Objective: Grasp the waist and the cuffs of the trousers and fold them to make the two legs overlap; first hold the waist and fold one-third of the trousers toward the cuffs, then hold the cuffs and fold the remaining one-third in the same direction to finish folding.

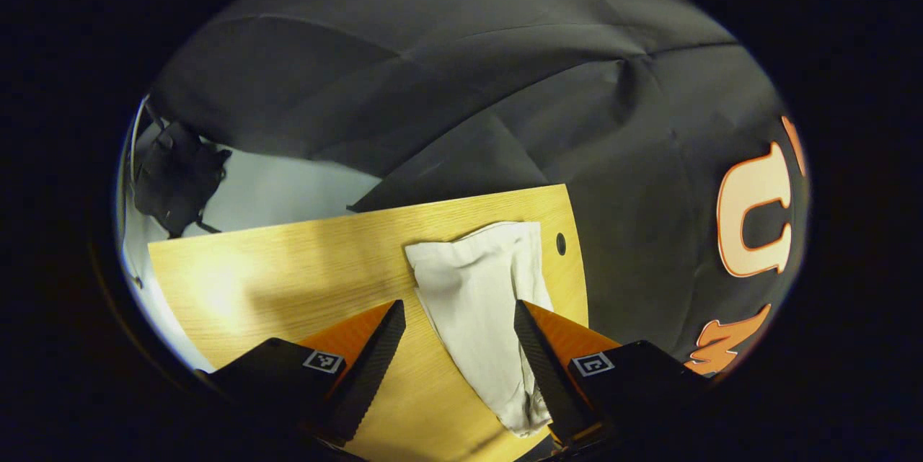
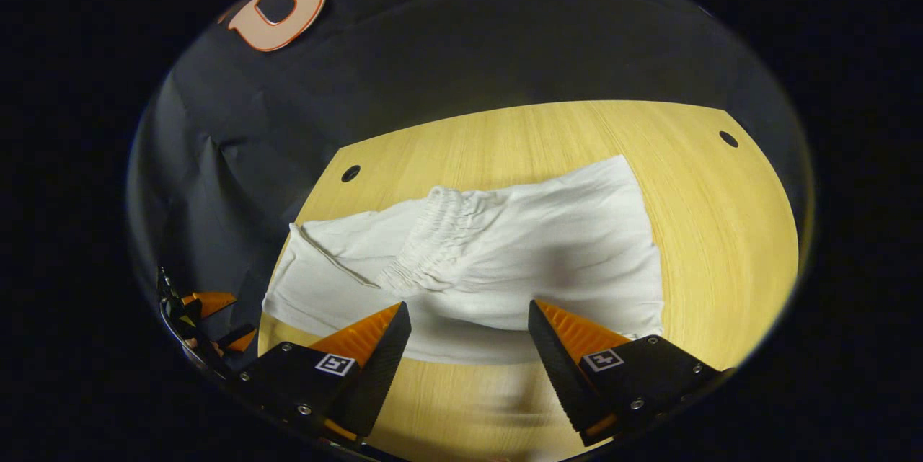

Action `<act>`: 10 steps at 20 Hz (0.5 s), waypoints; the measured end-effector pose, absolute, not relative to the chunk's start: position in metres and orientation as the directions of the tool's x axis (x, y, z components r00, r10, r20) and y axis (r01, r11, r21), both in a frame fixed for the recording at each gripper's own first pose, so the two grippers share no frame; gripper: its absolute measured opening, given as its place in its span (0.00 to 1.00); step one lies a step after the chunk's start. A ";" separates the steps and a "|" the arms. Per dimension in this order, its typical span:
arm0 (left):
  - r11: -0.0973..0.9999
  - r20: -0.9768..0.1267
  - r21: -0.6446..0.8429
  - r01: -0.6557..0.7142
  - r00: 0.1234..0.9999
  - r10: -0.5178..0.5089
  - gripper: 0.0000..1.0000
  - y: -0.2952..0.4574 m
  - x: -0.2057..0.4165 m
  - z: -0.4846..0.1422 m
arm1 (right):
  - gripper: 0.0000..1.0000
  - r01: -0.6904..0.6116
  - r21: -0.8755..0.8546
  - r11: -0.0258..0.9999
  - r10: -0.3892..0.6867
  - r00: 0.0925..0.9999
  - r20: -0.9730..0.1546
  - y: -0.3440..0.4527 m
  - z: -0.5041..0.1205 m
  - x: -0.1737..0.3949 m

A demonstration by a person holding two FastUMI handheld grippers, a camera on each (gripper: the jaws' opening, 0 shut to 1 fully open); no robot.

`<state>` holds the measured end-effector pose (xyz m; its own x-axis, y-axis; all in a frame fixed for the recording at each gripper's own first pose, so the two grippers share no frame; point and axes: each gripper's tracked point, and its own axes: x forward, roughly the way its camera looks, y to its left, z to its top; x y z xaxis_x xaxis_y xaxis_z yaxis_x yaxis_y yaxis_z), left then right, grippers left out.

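Observation:
White trousers (image 2: 505, 253) lie on the wooden table (image 2: 707, 231), folded over so the elastic waistband (image 2: 433, 238) rests on top near the cloth's middle. My right gripper (image 2: 469, 329) hovers open just in front of the cloth's near edge, nothing between its fingers. At the lower left of the right gripper view the other gripper (image 2: 209, 321) shows small beside the table's edge. In the left gripper view the trousers (image 1: 479, 303) run as a narrow strip away from me along the table's right side. My left gripper (image 1: 458, 339) stands open above the strip's near part, its right finger over the cloth.
The table (image 1: 288, 267) has round holes (image 2: 350, 173) near its corners. Black cloth walls surround it closely. A dark object (image 1: 177, 177) hangs beyond the table's far left, against a white surface.

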<state>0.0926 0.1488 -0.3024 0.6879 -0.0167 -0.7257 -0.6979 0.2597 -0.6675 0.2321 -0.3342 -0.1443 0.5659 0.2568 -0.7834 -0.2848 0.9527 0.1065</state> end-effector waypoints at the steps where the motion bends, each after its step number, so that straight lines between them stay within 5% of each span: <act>1: 0.257 -0.732 -0.661 -0.705 0.681 -0.016 0.99 0.148 0.096 -0.308 | 0.99 -0.275 0.103 0.956 0.248 0.566 -0.786 -0.341 -0.144 0.234; 10: 0.218 -0.792 -0.603 -0.768 0.610 -0.042 0.99 0.143 0.117 -0.348 | 0.99 -0.208 0.114 0.971 0.214 0.556 -0.803 -0.373 -0.144 0.242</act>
